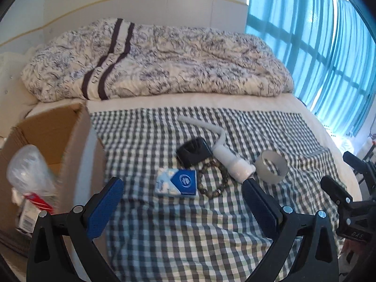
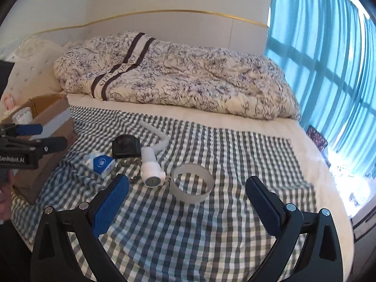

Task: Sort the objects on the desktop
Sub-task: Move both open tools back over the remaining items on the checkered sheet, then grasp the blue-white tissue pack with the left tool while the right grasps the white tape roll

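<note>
On the checked cloth [image 1: 164,235] lie a blue-and-white tissue pack [image 1: 176,182], a bead bracelet [image 1: 212,178], a black block [image 1: 193,151], a white drain pipe [image 1: 225,155] and a grey tape ring [image 1: 272,166]. My left gripper [image 1: 182,183] hangs open just short of the tissue pack, holding nothing. A blurred clear plastic bottle [image 1: 28,171] is in the cardboard box [image 1: 47,129] at left. My right gripper [image 2: 188,179] is open around the near side of the tape ring [image 2: 188,196], above it. The pipe [image 2: 150,164] and tissue pack [image 2: 101,162] lie left of it.
A rumpled floral duvet [image 1: 164,63] covers the far half of the bed, below a white headboard [image 2: 164,25]. Blue curtains [image 2: 329,70] hang at right beyond the bed edge. The left gripper [image 2: 52,135] shows beside the box [image 2: 54,115]; the right gripper [image 1: 336,168] shows at far right.
</note>
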The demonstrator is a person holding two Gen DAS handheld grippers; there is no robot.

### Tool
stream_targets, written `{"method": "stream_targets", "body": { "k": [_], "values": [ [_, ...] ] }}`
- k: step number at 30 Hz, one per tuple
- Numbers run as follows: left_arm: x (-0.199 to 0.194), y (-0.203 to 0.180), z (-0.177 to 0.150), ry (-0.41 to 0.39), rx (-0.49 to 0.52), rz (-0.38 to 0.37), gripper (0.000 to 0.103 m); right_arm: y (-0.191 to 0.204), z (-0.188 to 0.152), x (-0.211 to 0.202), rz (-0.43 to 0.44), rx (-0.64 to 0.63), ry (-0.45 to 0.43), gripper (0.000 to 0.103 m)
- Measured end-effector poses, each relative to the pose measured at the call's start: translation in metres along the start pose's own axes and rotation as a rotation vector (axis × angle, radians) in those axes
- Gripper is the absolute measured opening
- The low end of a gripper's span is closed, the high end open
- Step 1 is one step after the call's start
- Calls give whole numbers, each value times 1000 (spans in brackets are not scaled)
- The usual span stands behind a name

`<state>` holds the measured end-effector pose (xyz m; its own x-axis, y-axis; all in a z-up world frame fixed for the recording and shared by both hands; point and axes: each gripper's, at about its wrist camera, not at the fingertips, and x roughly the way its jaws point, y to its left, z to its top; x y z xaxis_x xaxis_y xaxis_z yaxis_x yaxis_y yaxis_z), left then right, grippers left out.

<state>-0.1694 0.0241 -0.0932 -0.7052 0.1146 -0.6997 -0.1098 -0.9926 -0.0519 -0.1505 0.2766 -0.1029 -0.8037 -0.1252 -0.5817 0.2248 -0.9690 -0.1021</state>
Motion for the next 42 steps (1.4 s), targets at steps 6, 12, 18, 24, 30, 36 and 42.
{"method": "stream_targets", "body": {
  "k": [6,12,18,24,30,36,42],
  "values": [
    [29,-4,-9,14,16,5,103,-7,-15,22,21,39,13,100],
    [61,-5,-17,40,32,23,103,-4,-23,47,-13,-10,62,100],
    [91,2,-23,67,27,40,103,-5,-27,70,5,-41,94,100],
    [114,6,-27,75,40,53,103,-5,-29,91,54,-27,117,98],
    [136,15,-28,106,18,58,96,-5,-28,111,106,0,158,59],
    [149,19,-34,150,9,43,77,-1,-29,128,123,-13,186,58],
    [155,13,-32,153,41,44,77,3,-33,145,130,-14,244,58]
  ]
}}
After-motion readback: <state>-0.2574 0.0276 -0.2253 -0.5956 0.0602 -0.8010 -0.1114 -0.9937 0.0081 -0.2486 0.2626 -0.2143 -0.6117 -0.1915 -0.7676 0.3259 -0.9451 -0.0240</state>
